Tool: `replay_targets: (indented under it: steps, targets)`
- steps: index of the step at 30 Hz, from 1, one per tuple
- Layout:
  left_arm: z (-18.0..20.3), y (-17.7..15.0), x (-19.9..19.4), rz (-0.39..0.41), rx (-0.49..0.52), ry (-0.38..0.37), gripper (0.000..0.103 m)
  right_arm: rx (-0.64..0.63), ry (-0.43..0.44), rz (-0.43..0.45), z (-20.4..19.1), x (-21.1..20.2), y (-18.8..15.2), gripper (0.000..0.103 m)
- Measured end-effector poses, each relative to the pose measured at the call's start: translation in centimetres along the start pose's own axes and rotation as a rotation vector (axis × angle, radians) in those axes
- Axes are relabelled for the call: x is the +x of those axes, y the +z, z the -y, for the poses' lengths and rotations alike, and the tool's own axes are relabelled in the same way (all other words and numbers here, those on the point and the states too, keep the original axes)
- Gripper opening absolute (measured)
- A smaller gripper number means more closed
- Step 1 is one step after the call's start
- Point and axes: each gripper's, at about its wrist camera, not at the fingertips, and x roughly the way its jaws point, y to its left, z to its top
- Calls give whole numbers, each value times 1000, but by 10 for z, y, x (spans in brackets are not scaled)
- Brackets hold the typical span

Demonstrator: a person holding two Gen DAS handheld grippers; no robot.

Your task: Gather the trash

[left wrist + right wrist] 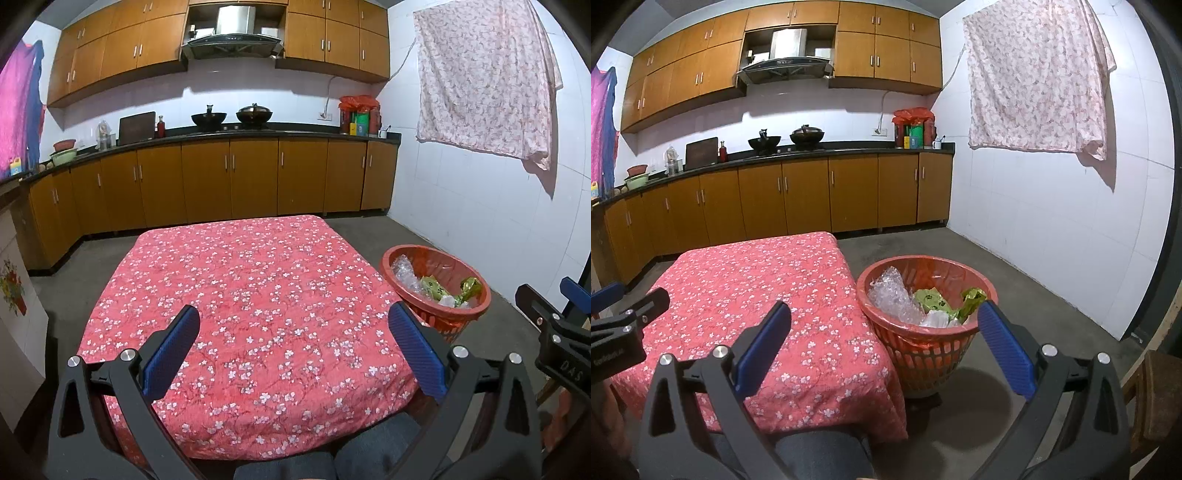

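Note:
A red plastic basket (923, 347) stands on the floor right of the table; it also shows in the left wrist view (476, 306). It holds bubble wrap (892, 295), green wrappers (932, 301) and white scraps. The table has a red flowered cloth (240, 314) with nothing lying on it. My left gripper (293, 345) is open and empty above the table's near half. My right gripper (884, 345) is open and empty, held between the table's right edge and the basket. Each gripper shows at the edge of the other's view.
Brown kitchen cabinets (229, 181) and a dark counter with two woks (231, 117) run along the back wall. A flowered sheet (1034, 81) hangs on the white right wall. Grey concrete floor (1015, 266) surrounds the basket. My knees (332, 454) sit at the table's near edge.

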Motion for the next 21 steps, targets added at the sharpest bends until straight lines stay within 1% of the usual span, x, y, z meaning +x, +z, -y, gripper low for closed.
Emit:
replay_targets:
  steps: [21]
  targets:
    - [3,-1,-4,5,-2,-7,101,5,-3,-1,1,-1,-1,99]
